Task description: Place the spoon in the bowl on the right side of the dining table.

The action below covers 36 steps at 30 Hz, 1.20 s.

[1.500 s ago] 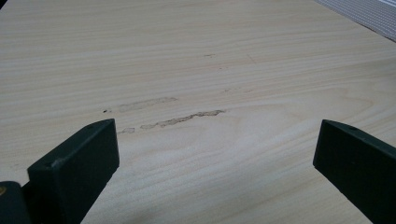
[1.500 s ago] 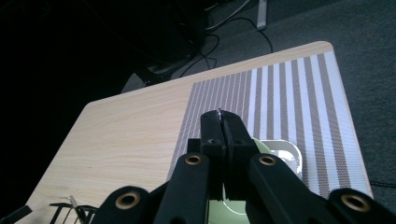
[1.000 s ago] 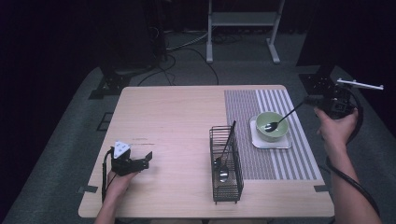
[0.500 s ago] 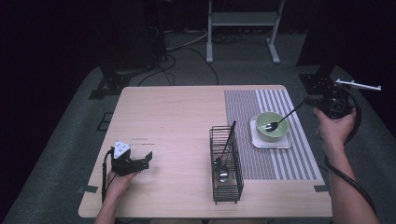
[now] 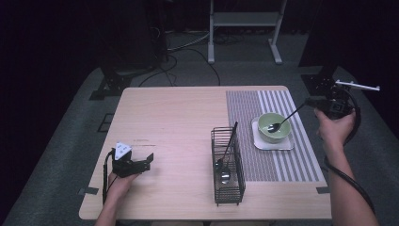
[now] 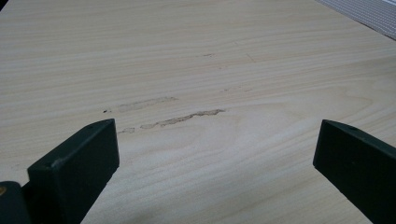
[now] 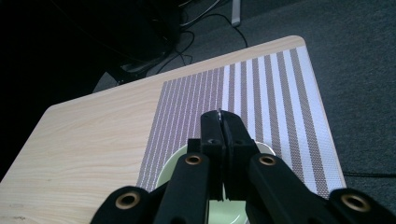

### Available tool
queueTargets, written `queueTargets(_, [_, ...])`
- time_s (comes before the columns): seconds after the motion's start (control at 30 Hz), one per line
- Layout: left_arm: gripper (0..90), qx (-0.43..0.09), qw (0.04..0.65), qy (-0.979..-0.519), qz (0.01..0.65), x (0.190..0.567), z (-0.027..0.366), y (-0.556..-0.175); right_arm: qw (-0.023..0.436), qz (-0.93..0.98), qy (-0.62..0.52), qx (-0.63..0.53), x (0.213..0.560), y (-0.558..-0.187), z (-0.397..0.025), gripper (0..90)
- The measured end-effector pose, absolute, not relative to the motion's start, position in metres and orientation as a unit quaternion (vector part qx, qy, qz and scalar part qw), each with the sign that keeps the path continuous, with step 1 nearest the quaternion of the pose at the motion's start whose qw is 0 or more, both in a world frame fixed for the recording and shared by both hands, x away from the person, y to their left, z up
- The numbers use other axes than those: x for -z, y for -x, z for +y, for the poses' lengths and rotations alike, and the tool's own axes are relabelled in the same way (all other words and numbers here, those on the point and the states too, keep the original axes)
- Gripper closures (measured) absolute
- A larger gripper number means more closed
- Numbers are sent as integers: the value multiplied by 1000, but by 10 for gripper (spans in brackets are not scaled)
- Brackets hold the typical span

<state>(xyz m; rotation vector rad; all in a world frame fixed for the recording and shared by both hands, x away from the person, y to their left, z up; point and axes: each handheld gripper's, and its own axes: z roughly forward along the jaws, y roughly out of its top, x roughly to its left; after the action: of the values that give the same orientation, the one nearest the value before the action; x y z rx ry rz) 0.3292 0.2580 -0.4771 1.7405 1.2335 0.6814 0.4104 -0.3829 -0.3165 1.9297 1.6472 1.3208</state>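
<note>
While clamped in the right gripper (image 5: 314, 102) — spoon (image 5: 282, 120) over green bowl (image 5: 274, 128)

Three cameras cover one wooden table (image 5: 179, 122): a fixed overhead view and two riding on hand-held grippers.

The high view looks forward and down from the person's side, taking in the whole tabletop, with forearms entering at the bottom of the frame and dark floor beyond. The left gripper view sits low and close to the bare wood, looking between its two black jaws, which stand wide apart at the lower corners; a sliver of the striped placemat (image 6: 369, 11) crosses its upper right. The right gripper view looks down from higher up, past pressed-together jaws, onto the same striped placemat (image 7: 261, 93), the green bowl (image 7: 175, 165) and the table's far corner.
</note>
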Motion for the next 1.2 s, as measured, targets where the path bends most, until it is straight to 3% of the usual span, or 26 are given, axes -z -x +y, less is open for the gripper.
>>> queueTargets(1.2, [0,-275,430,-700,500,477,257,-330,105,556,-700,-435,371,-427,-399,864])
